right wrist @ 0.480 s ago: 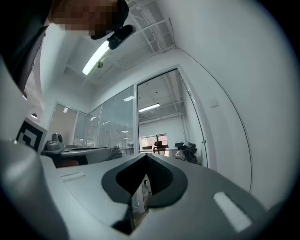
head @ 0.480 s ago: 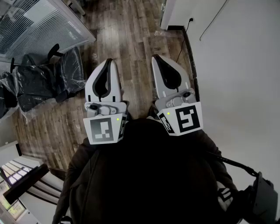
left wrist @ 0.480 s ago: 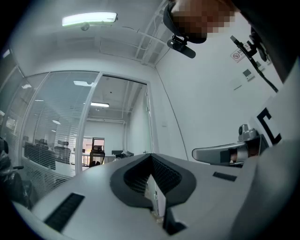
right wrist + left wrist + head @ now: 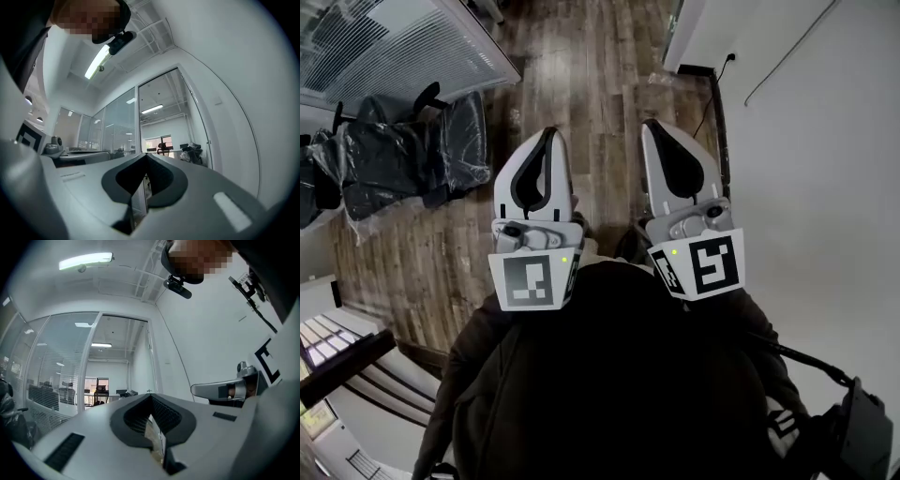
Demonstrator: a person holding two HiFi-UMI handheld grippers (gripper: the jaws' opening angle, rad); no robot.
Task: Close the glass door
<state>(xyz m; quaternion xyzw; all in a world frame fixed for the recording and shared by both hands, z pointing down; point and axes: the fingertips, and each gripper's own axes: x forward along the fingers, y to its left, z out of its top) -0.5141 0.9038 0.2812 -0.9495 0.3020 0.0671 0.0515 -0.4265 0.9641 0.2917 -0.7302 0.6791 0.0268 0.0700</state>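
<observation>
My left hand-held gripper [image 4: 548,137] and right hand-held gripper [image 4: 653,129] are both pinched closed on nothing. The glass door [image 4: 150,363] stands well ahead of both, beyond the jaw tips. It is upright with its long axis vertical and looks nearly edge-on to me; how far it is swung I can't tell. I'd move closer first, then press flat against the leaf near its free edge, steadily.

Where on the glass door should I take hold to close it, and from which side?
On the door, probably the free upright edge at the small mid-height fitting, which is too small to call a handle. The door seems to stand open, nearly edge-on beside the white wall, so come from the doorway side.
</observation>
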